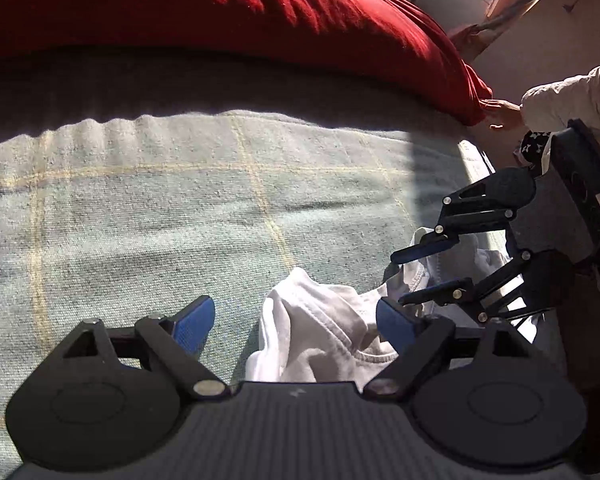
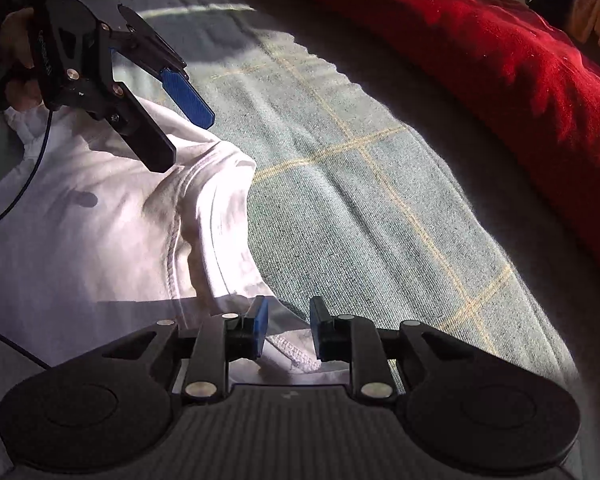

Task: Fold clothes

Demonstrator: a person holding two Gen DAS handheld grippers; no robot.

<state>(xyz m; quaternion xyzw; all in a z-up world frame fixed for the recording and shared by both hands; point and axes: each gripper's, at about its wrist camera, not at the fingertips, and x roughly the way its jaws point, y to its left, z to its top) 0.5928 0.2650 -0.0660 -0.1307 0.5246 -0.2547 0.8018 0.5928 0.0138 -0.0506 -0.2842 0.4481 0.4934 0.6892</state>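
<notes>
So the white shirt [image 2: 100, 216] was lying rumpled on the bed, on a pale green checked blanket [image 2: 360, 184], with the collar end bunched up toward the blanket's open middle. The left gripper [image 1: 296, 322] hung over that bunched collar with its jaws spread wide, nothing in them, cloth just sitting in the gap. The right gripper [image 2: 287, 330] was at the shirt's stitched hem edge, jaws only partly open, the hem lying between the blue pads [image 2: 260, 326] but not pinched as far as I could see.

If it were me, I'd get both jaws onto a single layer of edge, one at the collar side and one at the hem, and close firmly before lifting. The fabric was all wrinkled, so it probably needed a pull flat across the blanket before any fold, or the crease would come out crooked.

Beyond the shirt, a big red cover [image 1: 228, 12] was heaped along the far side of the blanket, so there was only so much flat room that way. A dark cable [image 2: 16, 196] trailed over the shirt near the left gripper and looked like it could snag. A hand [image 1: 504, 114] in a pale sleeve [image 1: 572, 96] was at the red cover's corner.
</notes>
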